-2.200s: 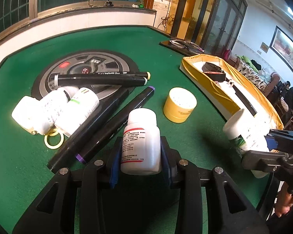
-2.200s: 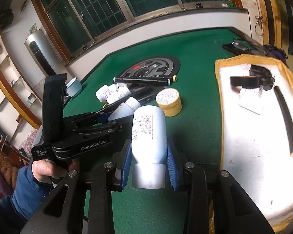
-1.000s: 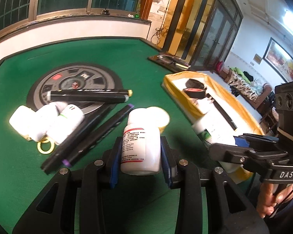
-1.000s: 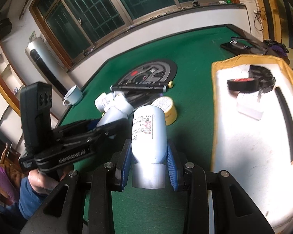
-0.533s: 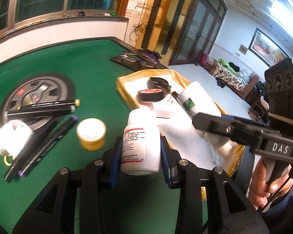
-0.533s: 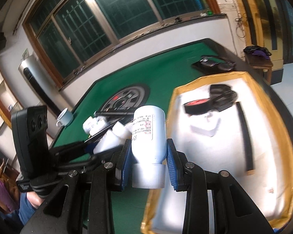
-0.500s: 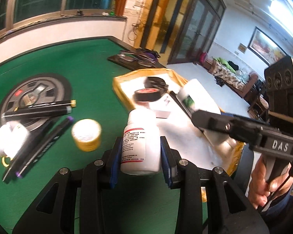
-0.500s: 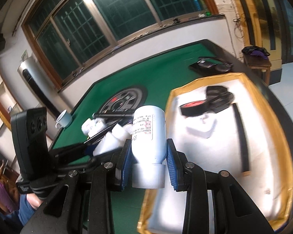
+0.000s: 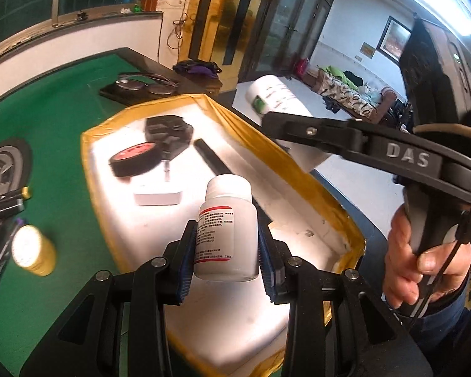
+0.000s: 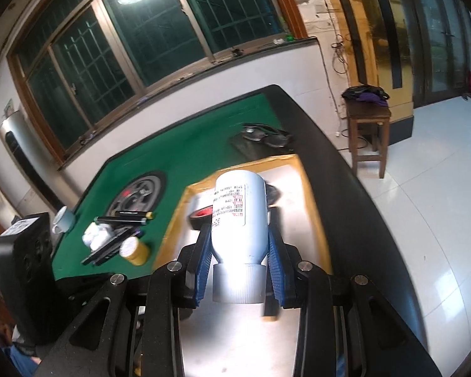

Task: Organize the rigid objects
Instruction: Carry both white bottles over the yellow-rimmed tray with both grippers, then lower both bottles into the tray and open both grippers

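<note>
Above the yellow-rimmed tray (image 9: 97,194), each claw, left (image 9: 225,251) and right (image 10: 239,260), clamps a white bottle.

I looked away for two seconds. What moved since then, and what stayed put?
Both grippers swung from above the green table to over the yellow-rimmed tray. The left gripper still clamps the small white bottle; the right gripper still clamps the taller white bottle. Nothing was let go. The tape roll, markers and yellow jar stayed where they were.
</note>
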Demonstrator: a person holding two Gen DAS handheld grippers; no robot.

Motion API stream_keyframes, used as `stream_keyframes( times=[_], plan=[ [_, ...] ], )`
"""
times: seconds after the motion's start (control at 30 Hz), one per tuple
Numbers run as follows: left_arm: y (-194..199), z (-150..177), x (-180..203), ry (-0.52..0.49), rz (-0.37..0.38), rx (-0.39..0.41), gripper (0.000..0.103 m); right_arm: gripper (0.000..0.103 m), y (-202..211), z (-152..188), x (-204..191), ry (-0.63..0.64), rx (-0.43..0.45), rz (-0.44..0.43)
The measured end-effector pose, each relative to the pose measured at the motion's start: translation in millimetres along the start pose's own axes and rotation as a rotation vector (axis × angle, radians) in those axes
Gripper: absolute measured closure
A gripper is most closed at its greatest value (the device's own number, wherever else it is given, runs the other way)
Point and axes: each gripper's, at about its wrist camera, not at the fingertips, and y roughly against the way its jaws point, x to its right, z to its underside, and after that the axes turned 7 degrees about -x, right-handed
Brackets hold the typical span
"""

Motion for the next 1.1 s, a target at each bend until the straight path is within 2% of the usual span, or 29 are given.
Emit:
stream_keyframes(
  times=[0.13,0.4,0.67,0.93,1.1],
  plan=[
    [-12,-5,6,0.019,-0.019,-0.026,0.07,0.073,-11,-5,12,-0.004,-0.043,-0.001],
    [-31,-18,8,0.071,-0.083,-0.058,0.07,0.073,-44,-29,23,0.031,-0.161,0.058],
    [-46,-22,0,0.133,-0.087,-0.11,0.07,0.073,-87,-51,31,0.025,-0.309,0.084],
    [-55,-20,-6,0.17,-0.062,-0.172,0.07,0.073,-103,-62,31,0.045,-0.327,0.138],
    [-57,-21,-8,0.174,-0.053,-0.172,0.069,0.073,-108,-67,26,0.073,-0.328,0.181]
  ],
)
